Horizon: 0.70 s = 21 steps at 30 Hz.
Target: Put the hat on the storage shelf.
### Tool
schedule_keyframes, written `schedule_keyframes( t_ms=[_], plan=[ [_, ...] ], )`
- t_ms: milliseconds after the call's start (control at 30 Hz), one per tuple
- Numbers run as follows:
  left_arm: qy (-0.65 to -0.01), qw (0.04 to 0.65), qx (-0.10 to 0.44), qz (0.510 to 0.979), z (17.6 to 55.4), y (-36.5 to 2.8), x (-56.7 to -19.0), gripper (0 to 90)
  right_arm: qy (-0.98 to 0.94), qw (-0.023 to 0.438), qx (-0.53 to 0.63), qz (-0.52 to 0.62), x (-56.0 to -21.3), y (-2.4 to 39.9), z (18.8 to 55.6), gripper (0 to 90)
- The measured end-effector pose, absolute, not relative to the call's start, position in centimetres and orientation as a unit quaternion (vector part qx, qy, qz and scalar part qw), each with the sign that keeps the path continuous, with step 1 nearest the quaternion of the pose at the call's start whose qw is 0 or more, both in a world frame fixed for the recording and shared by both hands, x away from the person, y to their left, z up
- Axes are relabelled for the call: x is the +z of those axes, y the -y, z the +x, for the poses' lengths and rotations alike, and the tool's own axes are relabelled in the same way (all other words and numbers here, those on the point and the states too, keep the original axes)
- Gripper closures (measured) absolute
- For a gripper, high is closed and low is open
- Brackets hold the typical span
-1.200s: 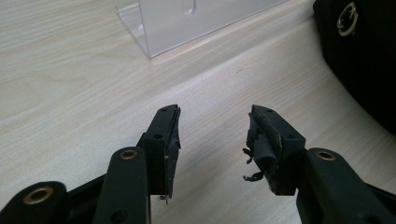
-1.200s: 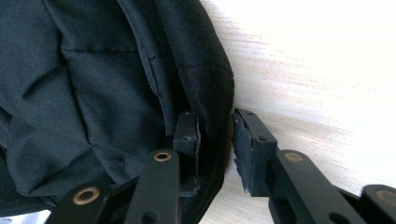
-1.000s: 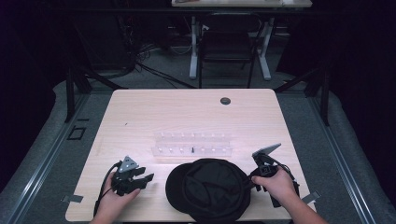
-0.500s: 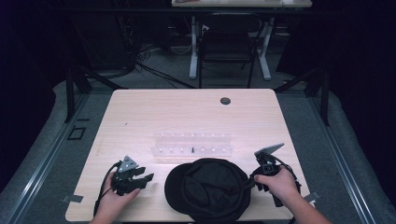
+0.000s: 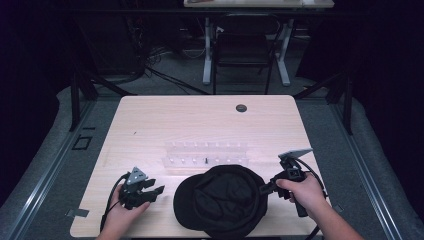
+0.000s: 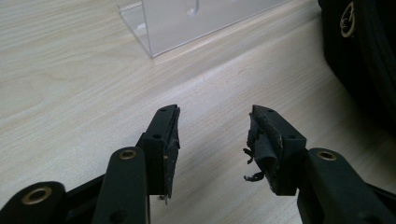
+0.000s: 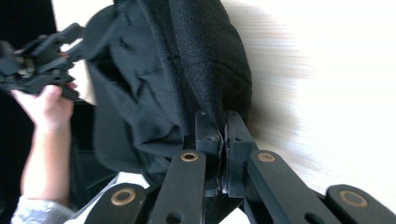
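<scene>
We note the round black fabric cap (image 5: 222, 200) lying on the pale wooden desk (image 5: 200, 120) between both hands, its right edge pinched by our right gripper (image 5: 263, 189) fingers, while left gripper (image 5: 156, 191) fingers gape empty beside it.

One black cap (image 5: 222, 200), one clear plastic rack (image 5: 206, 156), two hand-held grippers (image 5: 150, 189)

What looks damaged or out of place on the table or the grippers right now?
The left gripper has a worn pad: in its own view the lining on one jaw is torn and frayed, with shreds hanging off. Otherwise the black cap and clear acrylic rack look intact.
</scene>
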<state>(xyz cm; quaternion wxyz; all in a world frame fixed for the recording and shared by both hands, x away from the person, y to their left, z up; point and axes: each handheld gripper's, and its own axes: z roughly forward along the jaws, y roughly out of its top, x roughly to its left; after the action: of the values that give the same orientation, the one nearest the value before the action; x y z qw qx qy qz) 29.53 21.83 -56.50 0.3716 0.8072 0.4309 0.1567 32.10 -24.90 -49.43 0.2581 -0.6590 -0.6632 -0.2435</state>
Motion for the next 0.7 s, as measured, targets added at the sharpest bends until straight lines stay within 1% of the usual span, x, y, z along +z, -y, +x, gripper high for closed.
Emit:
schedule_keyframes(
  t_ms=[33,100,133,167,200,700],
  plan=[
    [-0.431,0.372,0.157,0.807,29.5,-21.8,-56.5,52.7,0.663,0.258,-0.243,-0.659,-49.4,24.9,32.1,87.3],
    [-0.431,0.371,0.156,0.807,29.6,-21.8,-56.5,52.7,0.66,0.273,-0.261,-0.649,-49.0,25.1,32.0,87.3],
    [-0.432,0.371,0.158,0.807,29.6,-21.8,-56.5,52.7,0.655,0.268,-0.268,-0.654,-49.0,24.9,31.9,87.3],
    [-0.428,0.37,0.145,0.811,29.6,-21.9,-56.5,52.7,0.654,0.278,-0.269,-0.65,-48.8,25.1,31.9,87.3],
    [-0.429,0.371,0.146,0.811,29.6,-21.9,-56.5,52.7,0.655,0.28,-0.275,-0.645,-48.7,25.2,31.9,87.4],
    [-0.429,0.371,0.146,0.811,29.6,-21.9,-56.5,52.6,0.653,0.279,-0.294,-0.639,-45.2,25.5,31.6,87.4]
  ],
)
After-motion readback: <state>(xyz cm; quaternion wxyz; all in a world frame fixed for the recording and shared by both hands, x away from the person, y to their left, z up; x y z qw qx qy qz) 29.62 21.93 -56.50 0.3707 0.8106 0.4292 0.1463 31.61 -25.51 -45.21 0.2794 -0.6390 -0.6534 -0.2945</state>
